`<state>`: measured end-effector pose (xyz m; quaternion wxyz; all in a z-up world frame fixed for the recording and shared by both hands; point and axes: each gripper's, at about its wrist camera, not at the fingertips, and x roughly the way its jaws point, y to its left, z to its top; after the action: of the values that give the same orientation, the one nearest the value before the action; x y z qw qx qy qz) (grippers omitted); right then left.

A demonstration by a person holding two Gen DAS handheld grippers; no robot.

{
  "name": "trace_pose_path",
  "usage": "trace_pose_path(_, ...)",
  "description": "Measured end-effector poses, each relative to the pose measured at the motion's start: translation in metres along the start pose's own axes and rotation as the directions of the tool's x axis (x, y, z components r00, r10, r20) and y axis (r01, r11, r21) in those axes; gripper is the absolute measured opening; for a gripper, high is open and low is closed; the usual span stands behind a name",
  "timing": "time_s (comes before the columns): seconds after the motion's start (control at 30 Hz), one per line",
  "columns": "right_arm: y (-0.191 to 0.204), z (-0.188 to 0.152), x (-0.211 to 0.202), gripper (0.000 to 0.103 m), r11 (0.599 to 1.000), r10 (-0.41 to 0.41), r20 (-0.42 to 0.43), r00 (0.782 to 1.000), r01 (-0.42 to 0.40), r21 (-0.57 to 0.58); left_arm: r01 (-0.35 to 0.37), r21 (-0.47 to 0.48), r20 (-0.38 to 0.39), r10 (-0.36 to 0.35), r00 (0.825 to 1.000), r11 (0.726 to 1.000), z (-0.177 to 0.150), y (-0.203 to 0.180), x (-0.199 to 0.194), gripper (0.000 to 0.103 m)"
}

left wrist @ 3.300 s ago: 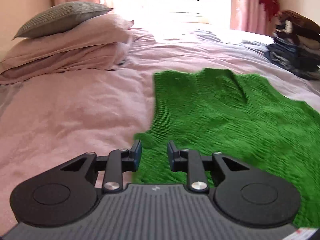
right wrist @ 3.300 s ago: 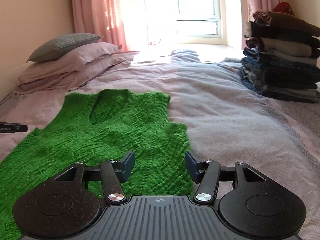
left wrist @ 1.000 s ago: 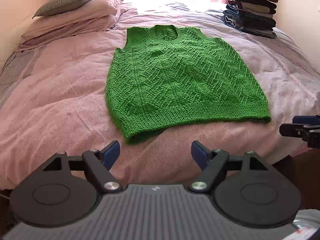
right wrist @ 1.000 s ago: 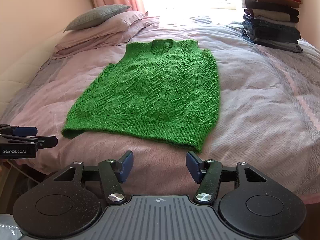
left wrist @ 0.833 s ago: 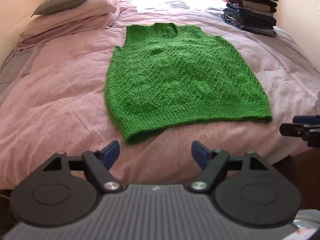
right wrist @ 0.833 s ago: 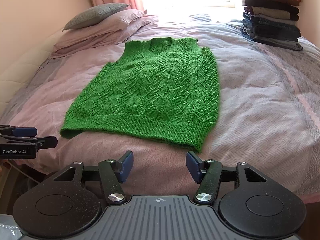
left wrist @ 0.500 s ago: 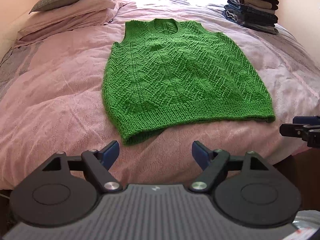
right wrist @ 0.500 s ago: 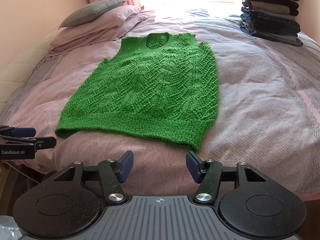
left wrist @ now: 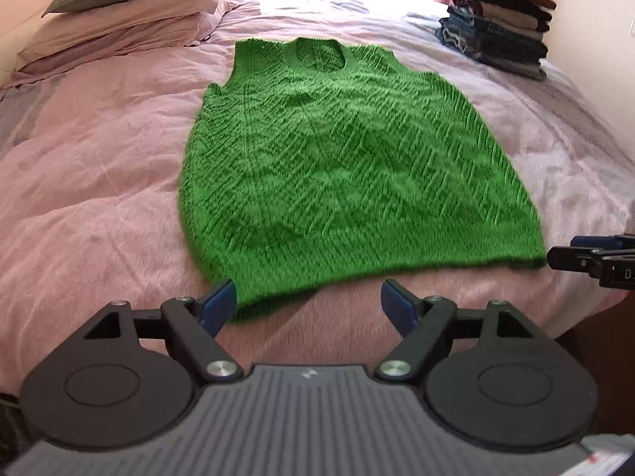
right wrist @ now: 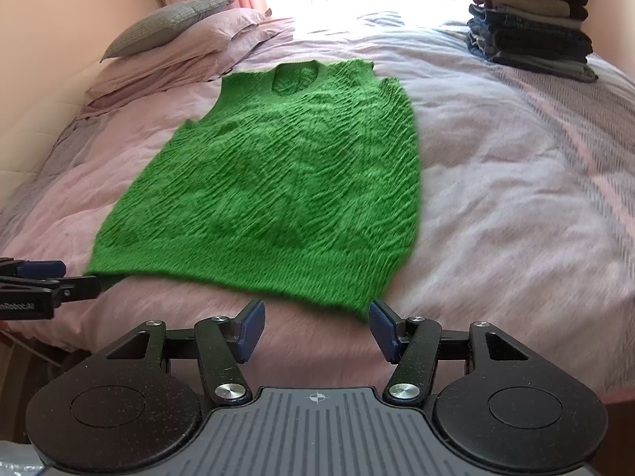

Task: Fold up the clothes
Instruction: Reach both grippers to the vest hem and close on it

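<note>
A bed (left wrist: pixel 99 166) under a pink quilt carries a green knitted vest (left wrist: pixel 349 174) spread flat, neck toward the window. Stacked pillows (left wrist: pixel 119 12) sit at its far left, a pile of folded clothes (left wrist: pixel 500 35) at its far right.

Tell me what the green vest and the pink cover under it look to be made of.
Green sleeveless knitted vest: looks like chunky yarn, wool or acrylic, matte; raised zigzag cable pattern and ribbed hem show in both views.
Pink bed cover: seems a soft woven fabric, slightly fuzzy and matte, with gentle creases; the exact fibre cannot be told.
</note>
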<state>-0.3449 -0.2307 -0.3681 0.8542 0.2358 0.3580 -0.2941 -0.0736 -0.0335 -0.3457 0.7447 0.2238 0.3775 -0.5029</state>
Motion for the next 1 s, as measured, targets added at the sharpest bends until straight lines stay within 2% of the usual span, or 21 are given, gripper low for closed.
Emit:
trace_pose_path(0.13,-0.010,0.024,0.019,0.055,0.999,-0.006,0.060,0.998,0.008,-0.044,0.031,-0.018,0.027,-0.031,0.999,0.999,0.027,0.011,0.026,0.075)
trace_pose_path(0.23,-0.016,0.048,0.044,0.055,0.997,0.020,0.096,0.995,-0.013,-0.071,0.019,0.036,0.054,-0.021,0.998,0.999,0.049,0.010,0.053,0.074)
trace_pose_path(0.33,-0.020,0.075,0.078,0.055,0.994,0.029,0.110,0.994,-0.017,-0.107,0.024,0.106,0.075,-0.032,0.997,0.994,0.073,0.007,0.085,0.063)
trace_pose_path(0.4,-0.025,0.094,0.101,0.055,0.991,0.037,0.117,0.992,-0.022,-0.132,0.033,0.153,0.081,-0.045,0.996,0.988,0.091,0.007,0.107,0.060)
trace_pose_path(0.53,-0.048,0.142,0.153,0.055,0.983,0.056,0.120,0.991,-0.034,-0.178,0.033,0.197,0.119,-0.058,0.991,0.980,0.139,0.025,0.153,0.060)
trace_pose_path(0.67,-0.080,0.197,0.207,0.055,0.969,0.063,0.106,0.992,-0.036,-0.243,0.029,0.212,0.125,-0.057,0.991,0.977,0.198,0.055,0.205,0.060)
trace_pose_path(0.77,-0.100,0.241,0.243,0.055,0.957,0.092,0.114,0.989,-0.056,-0.286,0.023,0.261,0.150,-0.064,0.987,0.965,0.243,0.071,0.241,0.060)
trace_pose_path(0.9,-0.110,0.289,0.280,0.055,0.928,0.105,0.124,0.987,-0.053,-0.368,0.065,0.337,0.156,-0.123,0.980,0.939,0.295,0.082,0.281,0.060)
trace_pose_path(1.0,-0.117,0.319,0.307,0.055,0.919,0.125,0.119,0.985,-0.070,-0.388,0.105,0.374,0.158,-0.175,0.972,0.921,0.320,0.087,0.302,0.065)
